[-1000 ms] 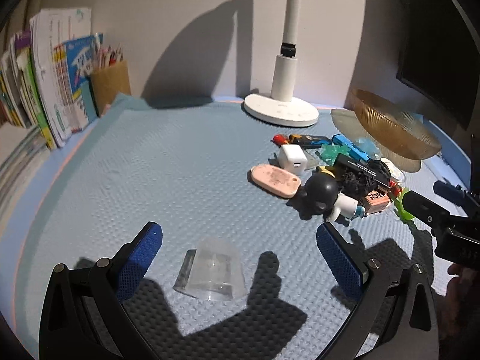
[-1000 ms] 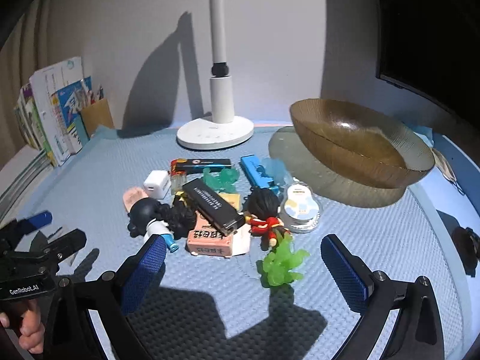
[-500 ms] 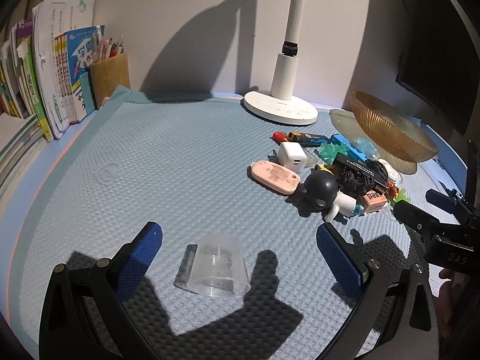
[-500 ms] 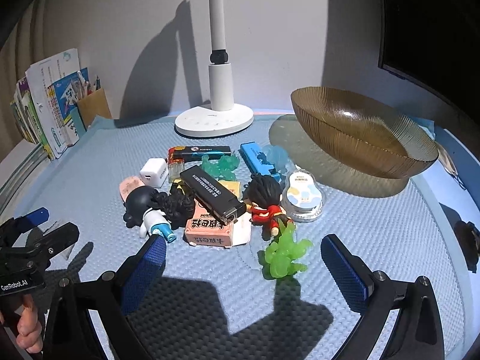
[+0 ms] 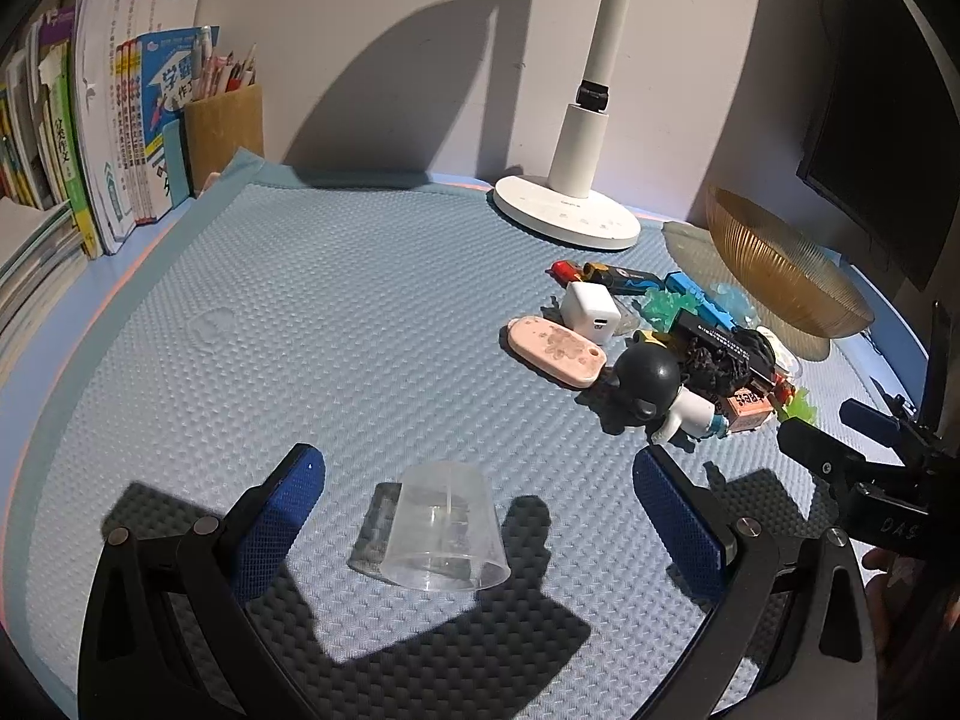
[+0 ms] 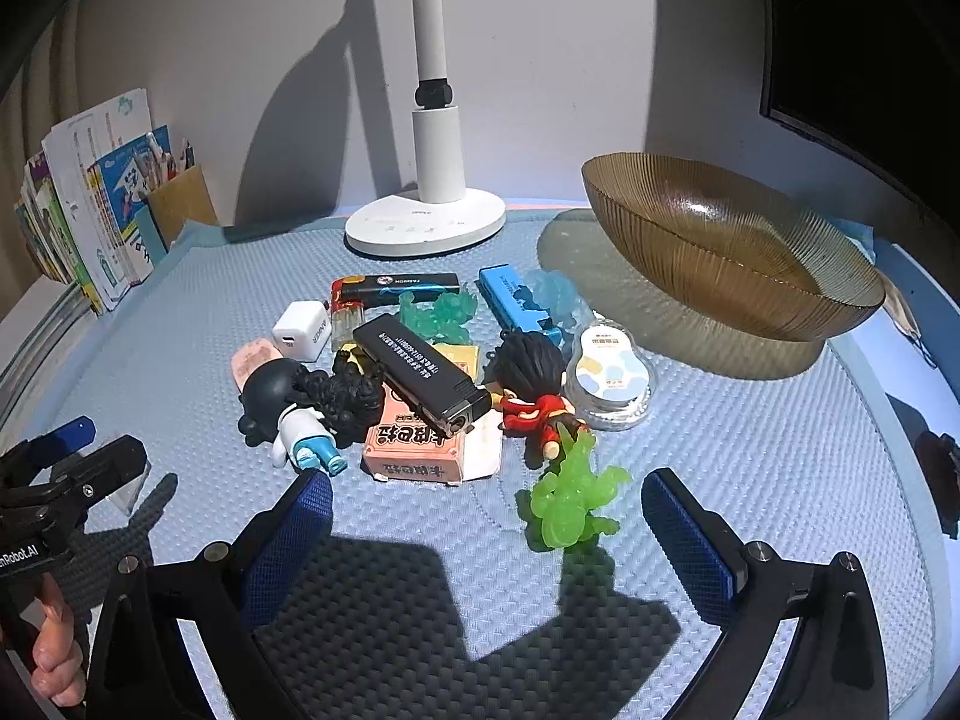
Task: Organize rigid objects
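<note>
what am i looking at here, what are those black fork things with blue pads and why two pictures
Those are two hand-held grippers, one in each of a person's hands, with a camera on each looking along its fingers. The left gripper frames an upside-down clear plastic cup on the blue textured mat; its blue-padded fingers are spread and hold nothing. The right gripper is also open and empty, pointed at a pile of small items: a translucent green toy figure, a black lighter, a white charger cube. Behind stand a ribbed amber glass bowl and a white lamp base.
</note>
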Tool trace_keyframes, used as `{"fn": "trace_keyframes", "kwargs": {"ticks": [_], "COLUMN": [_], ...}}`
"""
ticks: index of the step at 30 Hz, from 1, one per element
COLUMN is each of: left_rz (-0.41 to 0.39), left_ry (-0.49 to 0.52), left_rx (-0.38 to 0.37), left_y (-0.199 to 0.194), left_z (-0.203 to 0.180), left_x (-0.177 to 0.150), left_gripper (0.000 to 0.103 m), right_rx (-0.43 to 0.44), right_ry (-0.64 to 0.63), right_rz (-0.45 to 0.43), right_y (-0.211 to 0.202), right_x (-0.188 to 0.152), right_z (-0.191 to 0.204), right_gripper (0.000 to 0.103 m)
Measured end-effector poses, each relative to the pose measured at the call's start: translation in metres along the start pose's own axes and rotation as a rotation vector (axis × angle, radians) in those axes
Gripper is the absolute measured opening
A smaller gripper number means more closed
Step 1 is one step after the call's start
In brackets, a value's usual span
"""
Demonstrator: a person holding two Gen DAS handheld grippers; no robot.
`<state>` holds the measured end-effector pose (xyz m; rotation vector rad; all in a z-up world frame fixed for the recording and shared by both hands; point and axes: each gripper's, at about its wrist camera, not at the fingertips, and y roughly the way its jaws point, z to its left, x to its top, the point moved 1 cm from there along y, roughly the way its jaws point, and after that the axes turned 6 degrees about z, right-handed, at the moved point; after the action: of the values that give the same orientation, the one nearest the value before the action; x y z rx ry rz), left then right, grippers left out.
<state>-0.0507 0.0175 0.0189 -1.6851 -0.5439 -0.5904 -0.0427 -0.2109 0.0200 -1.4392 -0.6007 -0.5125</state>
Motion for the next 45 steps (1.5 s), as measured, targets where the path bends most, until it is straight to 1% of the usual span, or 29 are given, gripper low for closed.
{"fn": "trace_keyframes", "kwargs": {"ticks": [10, 45], "left_rz": [-0.001, 0.010], "left_ry": [-0.019, -0.007], "left_rx": [-0.007, 0.001], "left_y": [0.0005, 0.0026], "left_z": [0.0010, -0.0016], "left_x": [0.0000, -0.0006], "left_gripper": [0.102, 0.102], "right_rx": [-0.010, -0.003], "right_ry": [-0.016, -0.021], "right_rz": [0.000, 0.000], "right_y": [-0.0004, -0.0009], "right_x": [0.0000, 0.0000], "right_z": [0.0031, 0.0038], "right_gripper": [0.103, 0.103]}}
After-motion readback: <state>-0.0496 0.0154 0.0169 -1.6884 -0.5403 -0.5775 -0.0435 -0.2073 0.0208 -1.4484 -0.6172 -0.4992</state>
